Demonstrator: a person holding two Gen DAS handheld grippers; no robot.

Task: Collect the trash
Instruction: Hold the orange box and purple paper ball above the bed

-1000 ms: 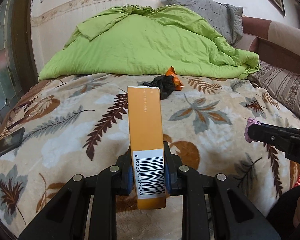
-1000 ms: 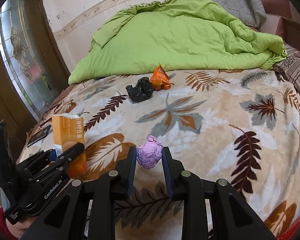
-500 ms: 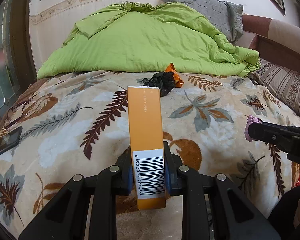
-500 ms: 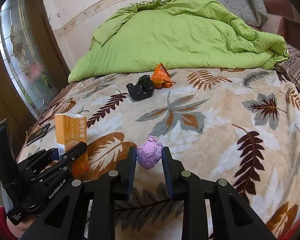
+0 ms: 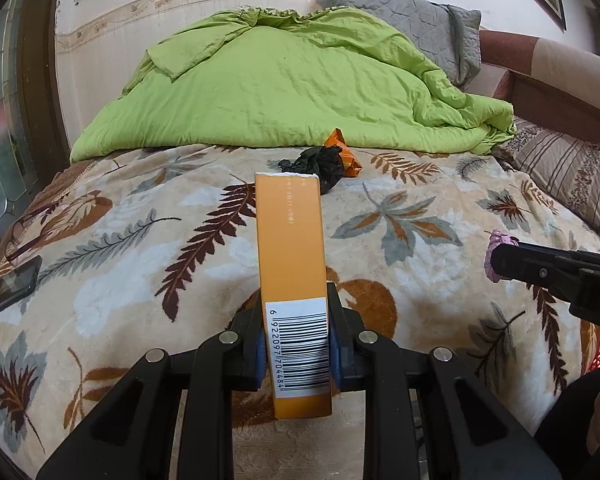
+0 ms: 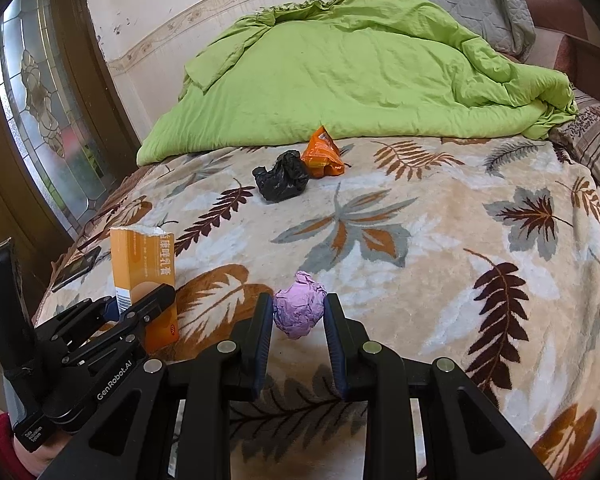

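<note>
My left gripper (image 5: 296, 312) is shut on an orange carton (image 5: 292, 264) with a barcode, held upright above the leaf-patterned blanket (image 5: 120, 264). The carton (image 6: 142, 268) and left gripper (image 6: 136, 308) also show in the right wrist view. My right gripper (image 6: 299, 312) is shut on a crumpled purple paper ball (image 6: 300, 306), which also shows in the left wrist view (image 5: 496, 248). A black crumpled bag (image 6: 281, 178) and an orange snack wrapper (image 6: 322, 152) lie together farther up the bed, also seen in the left wrist view as the bag (image 5: 320, 164) and wrapper (image 5: 346, 156).
A green duvet (image 5: 284, 84) is piled at the head of the bed with a grey pillow (image 5: 412, 16) behind. A dark phone (image 5: 8, 286) lies at the blanket's left edge. A glass-panelled door (image 6: 40, 92) stands to the left. A striped pillow (image 5: 572, 172) is at right.
Both grippers have drawn back and lifted slightly, each keeping its hold. The bed items have not moved.
</note>
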